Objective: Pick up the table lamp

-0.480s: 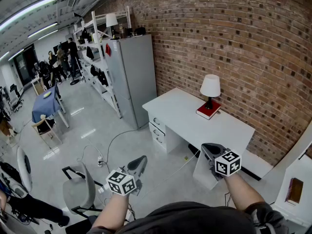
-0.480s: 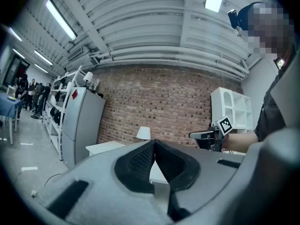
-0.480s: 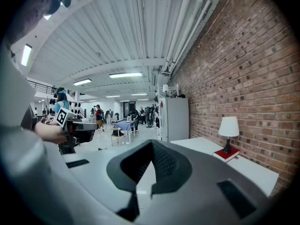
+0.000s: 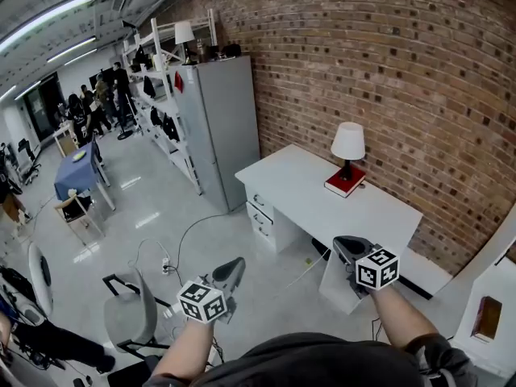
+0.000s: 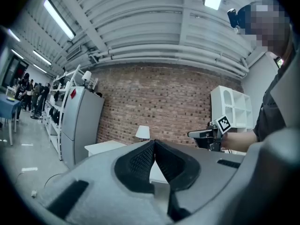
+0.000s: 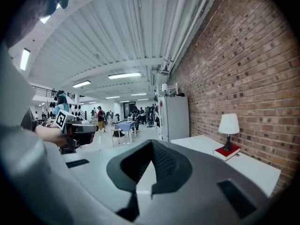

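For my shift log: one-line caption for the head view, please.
Left gripper and right gripper, both shut and empty, short of the white desk where the table lamp stands on a red book.

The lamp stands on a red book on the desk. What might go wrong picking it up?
The table lamp stands on a red book, so a nudge could tip it. The left gripper and right gripper both have shut jaws, which must open before the lamp's thin stem. A cable crosses the floor before the white desk: possible trip.

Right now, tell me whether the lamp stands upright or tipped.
Upright: the lamp stands straight on the red book, shade on top.
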Motion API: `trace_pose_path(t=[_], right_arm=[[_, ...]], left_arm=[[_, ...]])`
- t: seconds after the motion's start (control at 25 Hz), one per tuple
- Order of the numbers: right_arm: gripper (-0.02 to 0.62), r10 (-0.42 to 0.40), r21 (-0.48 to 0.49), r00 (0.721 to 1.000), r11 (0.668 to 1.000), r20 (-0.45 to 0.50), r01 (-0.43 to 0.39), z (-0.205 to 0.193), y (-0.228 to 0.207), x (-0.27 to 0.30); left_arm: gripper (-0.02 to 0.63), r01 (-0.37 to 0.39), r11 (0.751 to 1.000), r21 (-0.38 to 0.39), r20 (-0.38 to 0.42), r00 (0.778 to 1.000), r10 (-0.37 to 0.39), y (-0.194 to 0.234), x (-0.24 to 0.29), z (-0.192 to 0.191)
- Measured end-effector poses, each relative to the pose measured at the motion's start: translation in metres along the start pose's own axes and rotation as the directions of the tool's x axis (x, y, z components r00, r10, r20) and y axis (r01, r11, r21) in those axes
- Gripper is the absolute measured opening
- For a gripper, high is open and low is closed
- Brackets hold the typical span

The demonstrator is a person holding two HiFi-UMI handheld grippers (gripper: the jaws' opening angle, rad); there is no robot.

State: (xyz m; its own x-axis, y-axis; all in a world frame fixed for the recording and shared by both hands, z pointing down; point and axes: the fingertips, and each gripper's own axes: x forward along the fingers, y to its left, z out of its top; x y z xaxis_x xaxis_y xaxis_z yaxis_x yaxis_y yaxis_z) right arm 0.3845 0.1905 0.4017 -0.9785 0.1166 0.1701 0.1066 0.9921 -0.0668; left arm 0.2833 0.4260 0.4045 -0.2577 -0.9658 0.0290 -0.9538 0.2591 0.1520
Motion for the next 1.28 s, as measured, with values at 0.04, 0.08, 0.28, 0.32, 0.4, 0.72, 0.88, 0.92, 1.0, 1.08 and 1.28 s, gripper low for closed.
trace_pose_path(t=[0.04, 0.08, 0.28, 0.32, 0.4, 0.72, 0.88, 0.92, 1.0, 1.08, 1.28], right_arm=[[-0.008, 0.000, 0.010, 1.000, 1.000, 0.000, 0.000, 0.000, -0.002, -0.001], [-0.008, -0.001, 0.014, 1.000, 1.000, 0.001, 0.001, 0.000, -0.005, -0.002], [-0.008, 0.004, -0.010, 1.000, 1.000, -0.002, -0.004, 0.002, -0.023, -0.013], [-0.007, 0.007, -0.018, 1.000, 1.000, -0.003, -0.008, 0.002, -0.028, -0.016], [-0.006, 0.016, -0.031, 1.000, 0.999, -0.005, -0.016, 0.002, -0.037, -0.023], [-0.006, 0.072, -0.047, 0.997, 0.996, -0.022, -0.072, -0.001, -0.068, -0.026], [-0.006, 0.089, -0.038, 0.996, 0.995, -0.022, -0.089, 0.000, -0.078, -0.008], [-0.006, 0.089, -0.038, 0.996, 0.995, -0.022, -0.090, 0.000, -0.081, -0.002], [-0.006, 0.088, -0.039, 0.996, 0.995, -0.024, -0.089, -0.001, -0.087, 0.016], [-0.006, 0.083, -0.040, 0.996, 0.996, -0.028, -0.084, -0.001, -0.091, 0.039], [-0.006, 0.043, -0.042, 0.999, 0.998, -0.018, -0.044, 0.010, -0.108, 0.117]], left_arm=[[0.003, -0.002, 1.000, 0.001, 0.000, 1.000, 0.002, -0.002, 0.001, 0.000], [0.003, -0.005, 1.000, 0.003, 0.001, 1.000, 0.005, -0.004, 0.003, 0.000], [0.003, -0.022, 1.000, 0.010, 0.006, 1.000, 0.022, -0.020, 0.018, 0.002], [0.003, -0.027, 1.000, 0.010, 0.009, 1.000, 0.027, -0.025, 0.021, 0.002], [0.003, -0.037, 0.999, 0.007, 0.016, 0.999, 0.037, -0.035, 0.028, 0.001], [0.003, -0.075, 0.997, -0.016, 0.016, 0.997, 0.075, -0.058, 0.058, -0.008], [0.003, -0.079, 0.997, -0.018, -0.003, 0.997, 0.079, -0.049, 0.071, -0.012], [0.003, -0.079, 0.997, -0.015, -0.004, 0.997, 0.079, -0.043, 0.075, -0.012], [0.003, -0.077, 0.997, -0.017, 0.002, 0.997, 0.077, -0.026, 0.084, -0.012], [0.003, -0.068, 0.997, -0.025, 0.010, 0.998, 0.068, -0.004, 0.094, -0.012], [0.003, -0.015, 1.000, -0.006, 0.017, 1.000, 0.015, 0.077, 0.130, -0.005]])
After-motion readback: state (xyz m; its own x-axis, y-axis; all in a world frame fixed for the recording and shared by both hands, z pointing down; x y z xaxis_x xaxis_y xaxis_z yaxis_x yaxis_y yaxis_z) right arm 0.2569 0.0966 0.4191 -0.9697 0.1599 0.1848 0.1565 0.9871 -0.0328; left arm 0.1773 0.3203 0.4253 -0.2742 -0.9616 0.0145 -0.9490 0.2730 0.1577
